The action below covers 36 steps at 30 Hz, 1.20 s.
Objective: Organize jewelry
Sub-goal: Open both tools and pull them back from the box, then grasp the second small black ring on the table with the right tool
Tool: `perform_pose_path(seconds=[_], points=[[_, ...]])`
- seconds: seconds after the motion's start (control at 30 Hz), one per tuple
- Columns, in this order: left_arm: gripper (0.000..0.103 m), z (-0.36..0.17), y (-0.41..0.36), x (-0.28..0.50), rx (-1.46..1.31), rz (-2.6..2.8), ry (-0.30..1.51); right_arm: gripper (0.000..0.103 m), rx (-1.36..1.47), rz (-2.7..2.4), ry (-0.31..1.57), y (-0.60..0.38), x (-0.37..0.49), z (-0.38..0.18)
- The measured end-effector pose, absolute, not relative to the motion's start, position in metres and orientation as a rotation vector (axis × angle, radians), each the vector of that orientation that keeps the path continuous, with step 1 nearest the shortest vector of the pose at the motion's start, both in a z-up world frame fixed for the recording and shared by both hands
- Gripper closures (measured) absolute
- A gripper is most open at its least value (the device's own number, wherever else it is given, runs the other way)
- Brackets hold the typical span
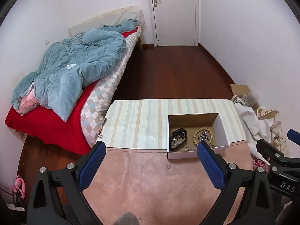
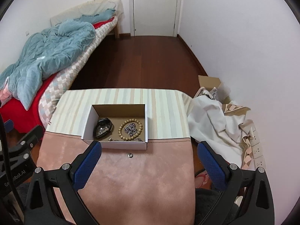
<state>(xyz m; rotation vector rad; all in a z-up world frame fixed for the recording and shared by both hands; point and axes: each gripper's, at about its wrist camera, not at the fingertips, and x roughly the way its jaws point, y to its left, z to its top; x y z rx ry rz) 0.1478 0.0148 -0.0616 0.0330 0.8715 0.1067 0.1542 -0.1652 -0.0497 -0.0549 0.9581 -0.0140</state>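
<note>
A white cardboard box [image 1: 223, 129] [image 2: 88, 123] stands on the table. Inside lie a wooden bead bracelet [image 1: 196, 134] [image 2: 121, 127], a silver chain [image 1: 204, 136] [image 2: 131, 128] within the bracelet, and a black dish [image 1: 178, 136] [image 2: 103, 124] holding metal jewelry. A small ring [image 1: 168, 166] [image 2: 130, 155] lies on the pink cloth in front of the box. My left gripper [image 1: 151, 148] is open and empty above the pink cloth, left of the box. My right gripper [image 2: 150, 147] is open and empty, just short of the box and ring.
The table has a pink cloth [image 2: 131, 183] near me and a striped cover [image 2: 165, 103] beyond. A bed with a blue quilt [image 1: 75, 69] stands left. A pile of white fabric and cartons [image 2: 215, 116] lies right. A power strip [image 2: 257, 150] sits by the wall.
</note>
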Motion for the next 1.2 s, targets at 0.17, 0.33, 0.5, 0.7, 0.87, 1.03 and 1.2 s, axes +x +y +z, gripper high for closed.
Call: perform_pose_path(seconds=[0.17,0.33,0.5,0.7,0.87,1.03,1.2], points=[[0.004,-0.047,0.015,0.130,0.031,0.104,0.841,0.000,-0.049,-0.015,0.918,-0.165,0.132,-0.027],[0.004,-0.031,0.015,0.116,0.026,0.114,0.809,0.000,-0.047,-0.005,0.898,-0.162,0.118,-0.012],[0.004,-0.037,0.019,0.113,0.002,0.140,0.814,0.000,0.028,0.046,0.911,-0.168,0.112,-0.016],[0.004,-0.091,0.030,0.128,0.024,0.207,0.910,0.005,0.125,0.024,0.984,-0.190,0.123,-0.073],[0.004,-0.151,0.041,0.144,0.099,0.349,0.997,0.034,0.202,0.071,1.097,-0.191,0.149,-0.150],[0.004,-0.206,0.057,0.162,0.102,0.400,1.100,0.037,0.201,0.108,1.104,-0.171,0.172,-0.213],[0.004,-0.239,0.067,0.172,0.107,0.426,1.162,0.043,0.153,0.123,1.087,-0.145,0.190,-0.249]])
